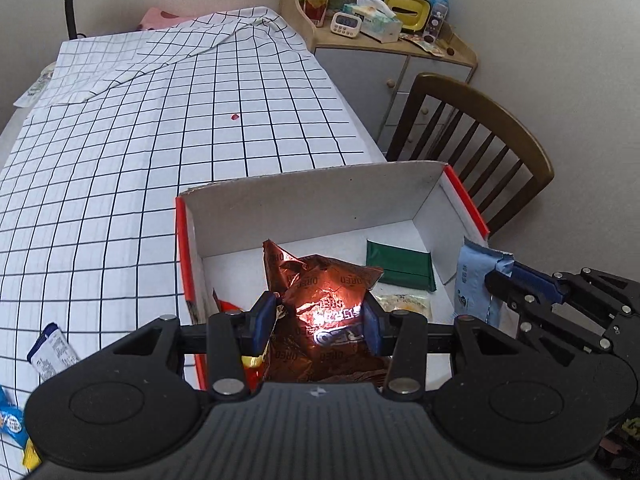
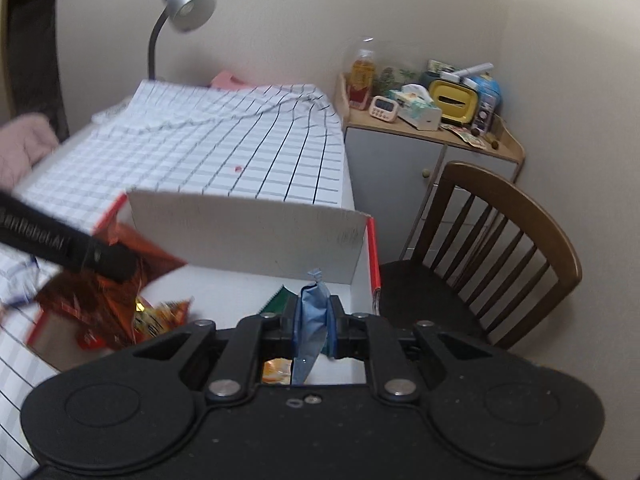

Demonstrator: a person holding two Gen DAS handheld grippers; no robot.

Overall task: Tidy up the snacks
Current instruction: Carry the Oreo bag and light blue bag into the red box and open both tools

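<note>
A white cardboard box (image 1: 320,196) with red edges stands on the checked tablecloth. My left gripper (image 1: 320,322) is shut on a shiny brown Oreo bag (image 1: 324,284) and holds it over the box's near left part. My right gripper (image 2: 313,316) is shut on a light blue packet (image 2: 310,312), held over the box's right side; that packet also shows in the left wrist view (image 1: 476,280). Inside the box lie a dark green packet (image 1: 400,266), a pale yellow packet (image 1: 404,304) and orange snack bags (image 2: 160,316).
Loose snack packets (image 1: 52,352) lie on the tablecloth (image 1: 160,140) at the near left. A wooden chair (image 1: 480,148) stands right of the table. A cluttered cabinet (image 1: 380,36) is behind it. A desk lamp (image 2: 176,24) stands at the far table end.
</note>
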